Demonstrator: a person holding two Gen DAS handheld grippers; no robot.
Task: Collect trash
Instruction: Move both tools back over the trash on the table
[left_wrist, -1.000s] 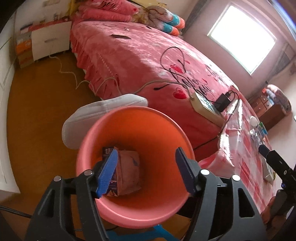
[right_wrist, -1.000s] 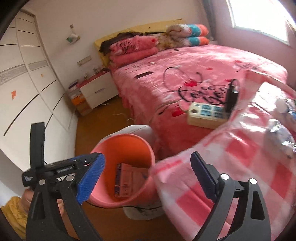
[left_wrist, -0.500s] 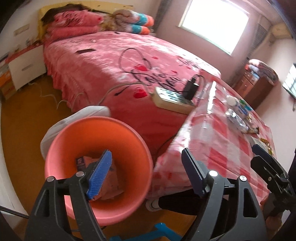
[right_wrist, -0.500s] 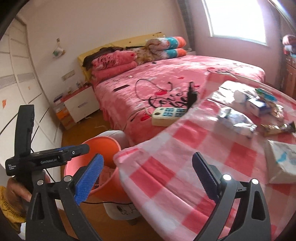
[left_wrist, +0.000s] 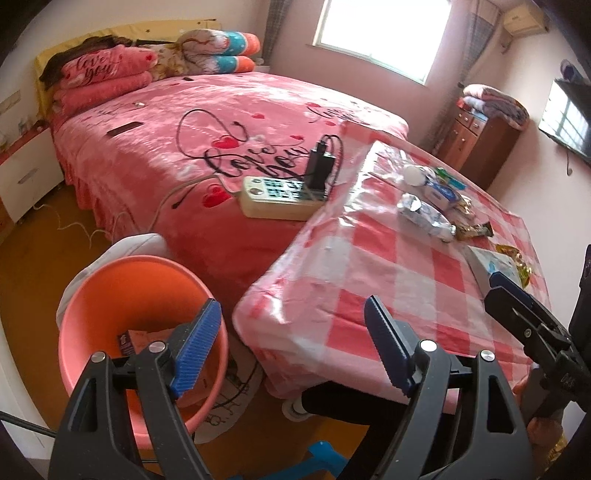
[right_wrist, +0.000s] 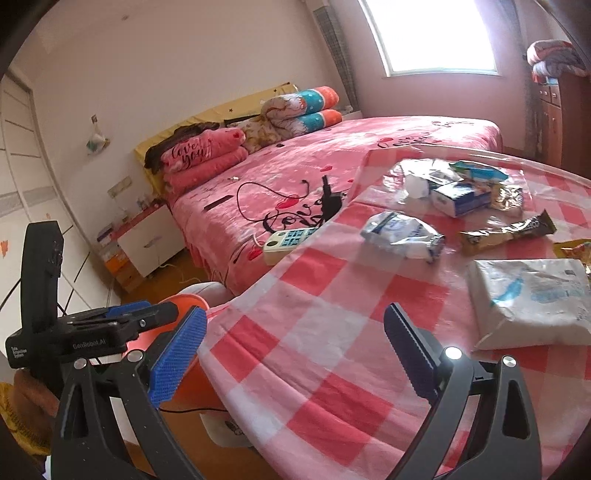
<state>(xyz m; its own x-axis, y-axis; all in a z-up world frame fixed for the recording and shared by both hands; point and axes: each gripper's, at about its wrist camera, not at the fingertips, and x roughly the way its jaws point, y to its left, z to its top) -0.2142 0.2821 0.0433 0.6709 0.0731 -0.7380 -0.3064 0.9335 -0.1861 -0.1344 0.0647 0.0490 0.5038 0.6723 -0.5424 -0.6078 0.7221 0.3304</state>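
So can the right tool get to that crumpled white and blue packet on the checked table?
Probably yes. The right tool stands open with nothing between its fingers, and only bare checked cloth lies between it and the crumpled packet. The big white pack sits off to one side, not in the way.

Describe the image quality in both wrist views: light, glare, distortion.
Left wrist view: the window is blown out white, the plastic cover on the checked tablecloth throws glare, and the fisheye bends the bed and walls, with dark corners. Right wrist view: the window is overexposed too, a sheen lies across the tablecloth, and a light glows on the right claw.
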